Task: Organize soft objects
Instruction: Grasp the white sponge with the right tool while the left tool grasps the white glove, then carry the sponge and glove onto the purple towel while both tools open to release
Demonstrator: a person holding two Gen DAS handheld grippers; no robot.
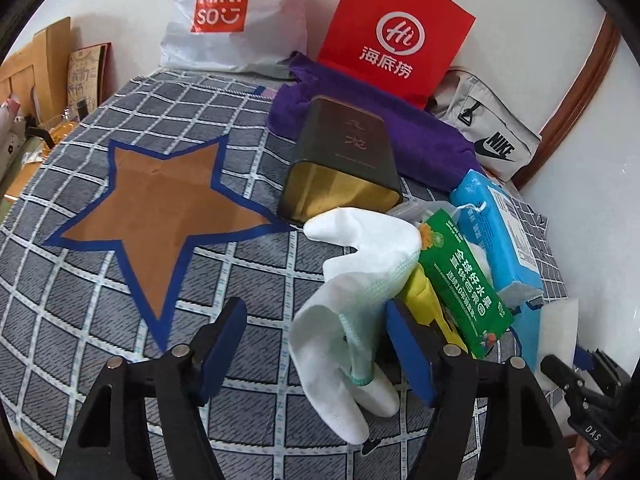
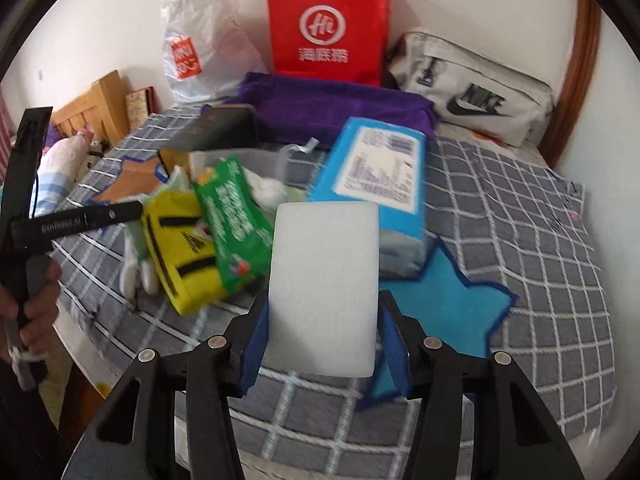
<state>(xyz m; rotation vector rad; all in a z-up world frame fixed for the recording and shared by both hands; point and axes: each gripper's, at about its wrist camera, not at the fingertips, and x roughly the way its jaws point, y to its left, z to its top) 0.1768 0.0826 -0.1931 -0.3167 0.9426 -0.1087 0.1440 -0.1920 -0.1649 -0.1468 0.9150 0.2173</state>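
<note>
My right gripper (image 2: 323, 320) is shut on a white sponge block (image 2: 324, 288) and holds it above the checked cloth, left of a blue star patch (image 2: 452, 300). My left gripper (image 1: 316, 340) is open, its blue pads either side of a white glove (image 1: 348, 300) lying on the cloth. Beside the glove lie a yellow pouch (image 1: 424, 292), a green packet (image 1: 460, 276) and a blue tissue pack (image 1: 496, 224). The pouch (image 2: 180, 252), packet (image 2: 232, 220) and tissue pack (image 2: 376, 176) also show in the right wrist view. A brown star patch (image 1: 160, 208) lies left of the pile.
A dark tin (image 1: 344, 164) lies on its side behind the pile, with a purple towel (image 1: 420, 128) behind it. A red paper bag (image 1: 396, 32), a white Miniso bag (image 1: 232, 20) and a grey Nike pouch (image 1: 492, 136) stand along the wall. The table edge drops off left.
</note>
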